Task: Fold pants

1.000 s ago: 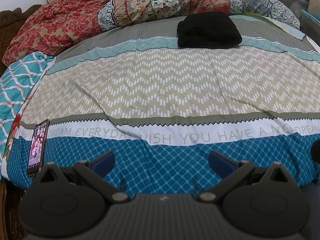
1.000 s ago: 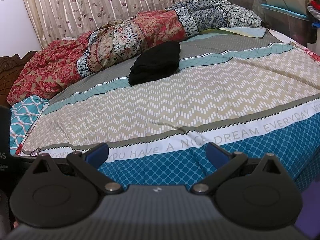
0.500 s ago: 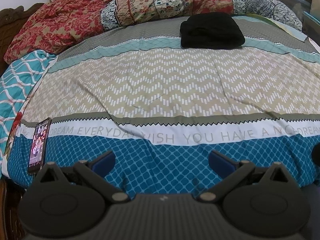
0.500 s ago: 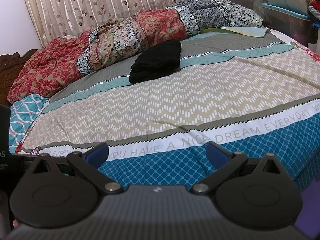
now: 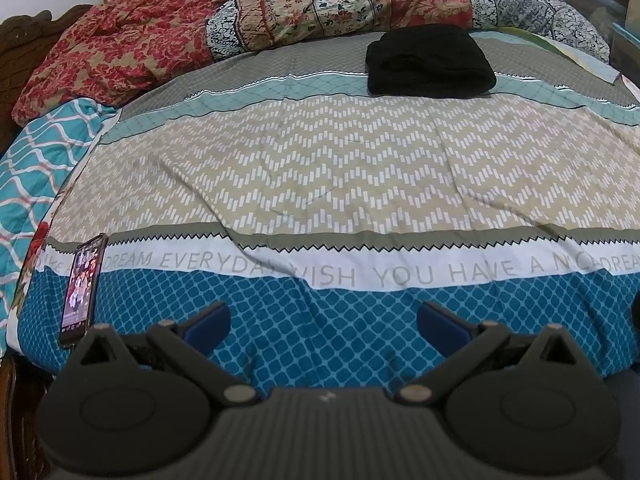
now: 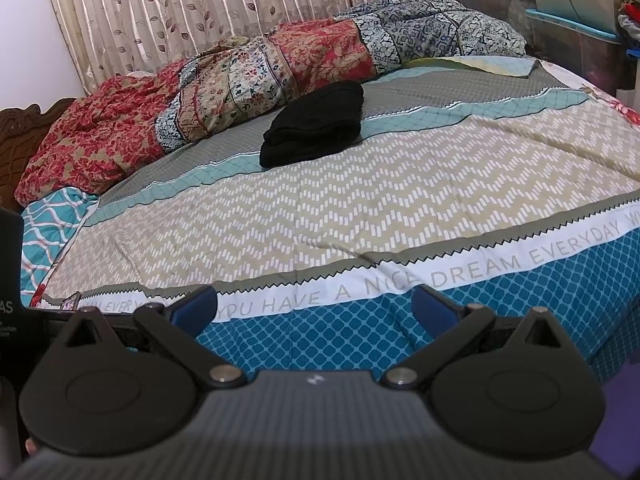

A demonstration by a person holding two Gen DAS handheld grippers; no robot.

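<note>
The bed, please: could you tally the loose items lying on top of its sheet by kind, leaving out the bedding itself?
Folded black pants: 1
Smartphone: 1
Total: 2

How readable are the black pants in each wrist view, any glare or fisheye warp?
Left wrist: black pants sharp-edged but a featureless dark mass, folds unreadable; bedsheet stripes bow from fisheye. Right wrist: pants show faint layering; no glare; curtain evenly lit.
</note>
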